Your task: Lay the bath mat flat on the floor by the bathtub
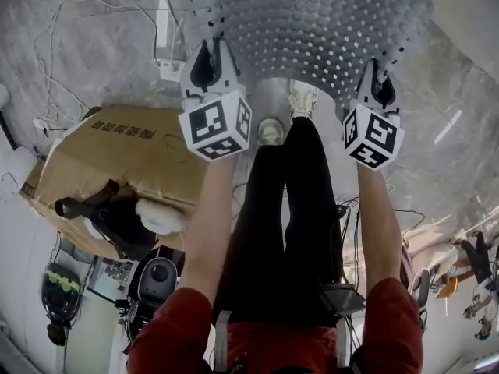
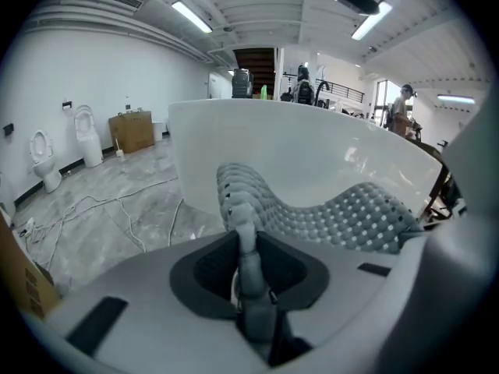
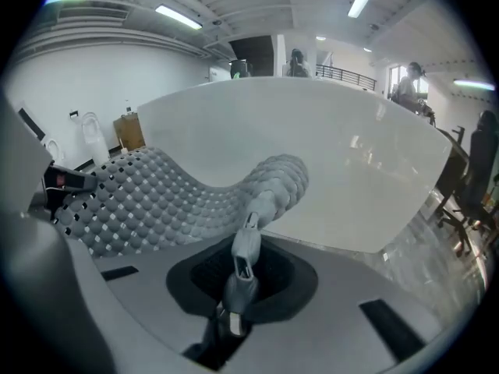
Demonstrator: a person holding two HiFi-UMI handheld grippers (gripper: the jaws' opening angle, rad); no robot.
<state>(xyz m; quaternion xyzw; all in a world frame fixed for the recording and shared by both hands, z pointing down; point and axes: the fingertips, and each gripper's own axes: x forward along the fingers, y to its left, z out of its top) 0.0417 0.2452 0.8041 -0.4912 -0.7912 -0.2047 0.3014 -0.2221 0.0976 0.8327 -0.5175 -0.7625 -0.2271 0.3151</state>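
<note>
The grey bath mat [image 1: 312, 29], bumpy and full of small holes, hangs off the floor, stretched between my two grippers. In the head view my left gripper [image 1: 209, 53] is shut on the mat's left corner and my right gripper [image 1: 378, 76] is shut on its right corner. The left gripper view shows the mat [image 2: 312, 213] pinched between the jaws and sagging to the right. In the right gripper view the mat [image 3: 156, 201] sags to the left. The white bathtub [image 2: 312, 150] stands just beyond the mat, and its wall [image 3: 351, 162] fills the right gripper view.
A cardboard box [image 1: 117, 162] lies on the marble floor at my left, with dark gear [image 1: 117, 216] beside it. Cables [image 1: 62, 22] and a power strip [image 1: 170, 68] run over the floor ahead. My shoes [image 1: 302, 100] stand under the mat. Toilets [image 2: 43, 158] line the far wall.
</note>
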